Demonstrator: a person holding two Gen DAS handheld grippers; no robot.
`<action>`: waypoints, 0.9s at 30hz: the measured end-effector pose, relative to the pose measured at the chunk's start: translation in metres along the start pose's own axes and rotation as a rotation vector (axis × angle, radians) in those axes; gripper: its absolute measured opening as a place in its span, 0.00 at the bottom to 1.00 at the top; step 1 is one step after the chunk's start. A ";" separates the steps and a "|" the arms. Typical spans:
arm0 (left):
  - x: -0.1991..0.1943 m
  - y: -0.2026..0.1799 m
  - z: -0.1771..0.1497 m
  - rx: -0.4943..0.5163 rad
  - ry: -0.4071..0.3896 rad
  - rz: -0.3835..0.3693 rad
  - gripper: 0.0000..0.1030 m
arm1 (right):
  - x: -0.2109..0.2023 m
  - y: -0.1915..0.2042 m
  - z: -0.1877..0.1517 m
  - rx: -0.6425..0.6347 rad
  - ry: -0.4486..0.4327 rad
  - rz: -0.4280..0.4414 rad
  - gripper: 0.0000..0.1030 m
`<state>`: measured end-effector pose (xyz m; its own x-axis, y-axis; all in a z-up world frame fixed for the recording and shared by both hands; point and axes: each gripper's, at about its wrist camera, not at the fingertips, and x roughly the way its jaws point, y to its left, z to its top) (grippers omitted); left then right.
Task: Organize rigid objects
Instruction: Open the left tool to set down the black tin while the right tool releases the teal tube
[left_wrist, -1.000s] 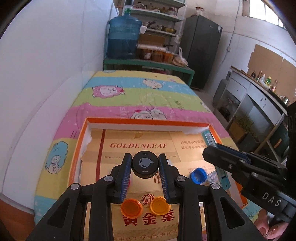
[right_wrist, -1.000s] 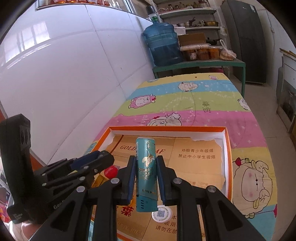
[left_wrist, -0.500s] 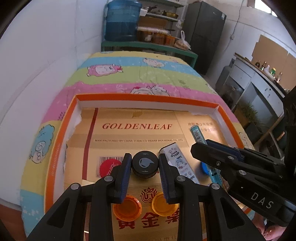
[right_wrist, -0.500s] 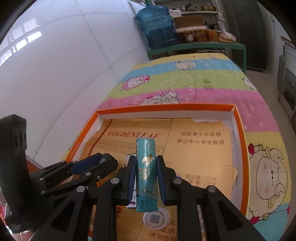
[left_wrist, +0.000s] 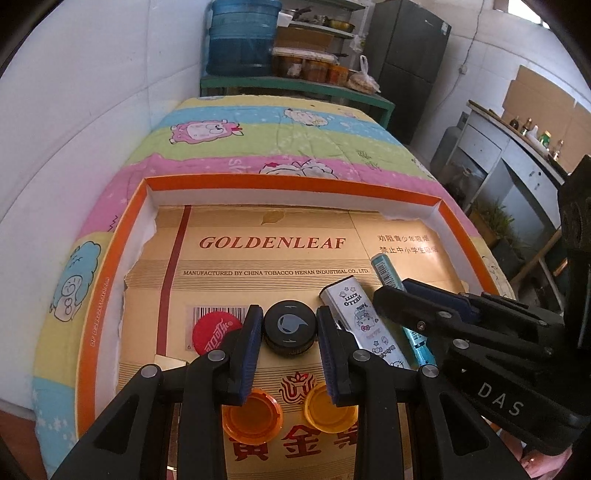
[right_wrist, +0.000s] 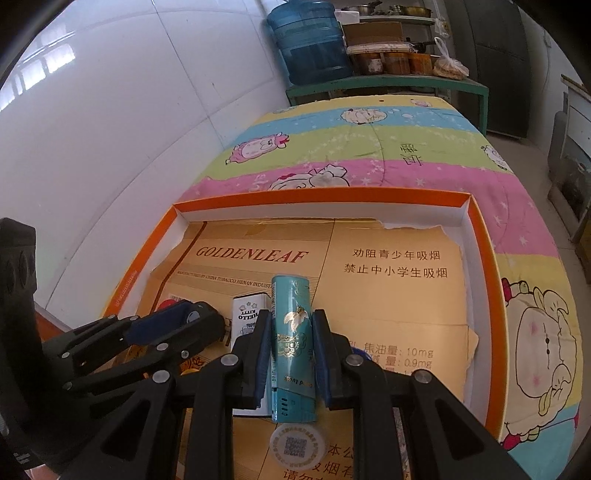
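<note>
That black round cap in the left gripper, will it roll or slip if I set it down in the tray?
The black cap, clamped in the left gripper, looks squat and rigid, so set flat on the cardboard-lined tray it should probably sit still. On its edge it could roll. Its side looks ribbed, so slipping from the pads seems unlikely.

A bed with a striped cartoon-sheep cover carries an orange-rimmed tray.
</note>
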<state>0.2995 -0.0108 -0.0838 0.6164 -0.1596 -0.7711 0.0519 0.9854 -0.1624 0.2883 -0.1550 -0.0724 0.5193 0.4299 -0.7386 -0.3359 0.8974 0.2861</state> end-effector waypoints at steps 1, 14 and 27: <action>0.000 0.000 0.000 -0.001 0.001 -0.002 0.29 | 0.000 0.000 0.000 -0.003 -0.001 -0.002 0.22; -0.003 0.003 0.000 -0.016 -0.002 -0.012 0.38 | -0.001 -0.003 -0.001 0.010 -0.004 0.012 0.23; -0.013 0.003 0.000 -0.009 -0.020 -0.008 0.44 | -0.012 -0.001 -0.003 0.008 -0.033 -0.011 0.23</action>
<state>0.2920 -0.0061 -0.0743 0.6312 -0.1664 -0.7575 0.0499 0.9834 -0.1744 0.2802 -0.1610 -0.0652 0.5485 0.4233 -0.7211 -0.3238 0.9027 0.2835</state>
